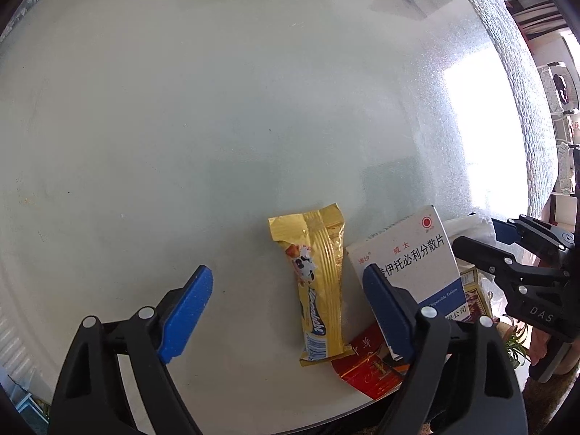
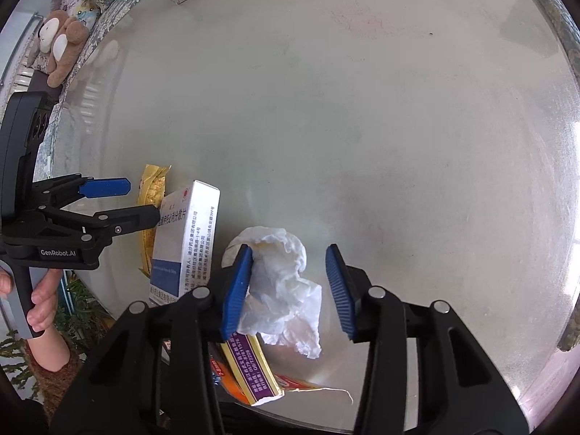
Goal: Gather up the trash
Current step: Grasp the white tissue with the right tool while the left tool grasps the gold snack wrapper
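Two blue-padded grippers hang over your round frosted glass table [image 1: 217,108]. Your left gripper [image 1: 286,311] stands wide, straddling the gold foil snack wrapper [image 1: 322,290]; a white and blue medicine box [image 1: 417,253] leans at its 2 o'clock. Your right gripper [image 2: 290,290] is half-closed around the crumpled white tissue [image 2: 282,282]: the left pad touches it, the right stands clear.

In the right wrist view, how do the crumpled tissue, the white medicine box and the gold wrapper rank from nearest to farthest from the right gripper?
1. Crumpled tissue: between the right gripper's fingers.
2. White medicine box: left of them.
3. Gold wrapper: farther left, behind the box.
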`<state>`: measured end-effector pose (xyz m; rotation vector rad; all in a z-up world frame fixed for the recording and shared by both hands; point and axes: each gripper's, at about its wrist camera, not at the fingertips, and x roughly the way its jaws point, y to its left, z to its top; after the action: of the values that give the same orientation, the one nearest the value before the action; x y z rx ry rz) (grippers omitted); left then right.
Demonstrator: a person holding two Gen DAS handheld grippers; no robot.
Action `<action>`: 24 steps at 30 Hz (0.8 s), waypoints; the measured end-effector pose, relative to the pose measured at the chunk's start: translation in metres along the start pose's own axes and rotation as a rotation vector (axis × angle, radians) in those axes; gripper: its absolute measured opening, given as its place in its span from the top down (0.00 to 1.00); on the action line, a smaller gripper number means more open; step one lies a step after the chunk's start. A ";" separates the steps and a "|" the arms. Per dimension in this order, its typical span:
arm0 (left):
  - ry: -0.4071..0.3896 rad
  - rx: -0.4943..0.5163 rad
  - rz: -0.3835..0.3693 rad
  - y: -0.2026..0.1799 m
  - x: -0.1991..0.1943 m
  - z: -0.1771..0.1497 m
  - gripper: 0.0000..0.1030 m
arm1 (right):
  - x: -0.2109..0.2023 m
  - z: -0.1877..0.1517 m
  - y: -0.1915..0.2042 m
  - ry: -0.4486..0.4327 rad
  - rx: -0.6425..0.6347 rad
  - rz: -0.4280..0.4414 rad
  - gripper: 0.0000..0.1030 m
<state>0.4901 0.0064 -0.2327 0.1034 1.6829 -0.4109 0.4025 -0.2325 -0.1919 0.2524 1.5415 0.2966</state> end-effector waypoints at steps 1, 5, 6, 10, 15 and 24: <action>-0.006 -0.004 -0.011 0.001 0.000 -0.001 0.22 | -0.001 0.000 0.001 -0.005 -0.002 0.003 0.64; -0.029 -0.012 -0.064 0.005 0.005 -0.010 0.31 | -0.001 0.002 0.005 -0.008 -0.004 0.017 0.75; -0.033 -0.019 -0.075 0.002 0.001 -0.013 0.32 | -0.001 0.001 0.005 -0.013 -0.001 0.020 0.76; -0.036 -0.040 -0.148 0.013 0.002 -0.024 0.43 | -0.001 0.000 -0.001 -0.016 0.011 0.037 0.77; -0.075 -0.001 -0.121 0.017 -0.016 -0.034 0.54 | -0.003 -0.005 -0.005 -0.019 0.003 0.032 0.77; -0.012 0.034 0.033 -0.018 -0.012 -0.032 0.83 | -0.002 -0.002 0.010 -0.030 -0.027 -0.005 0.89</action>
<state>0.4561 0.0020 -0.2145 0.1538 1.6603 -0.4147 0.4005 -0.2238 -0.1864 0.2307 1.5075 0.3080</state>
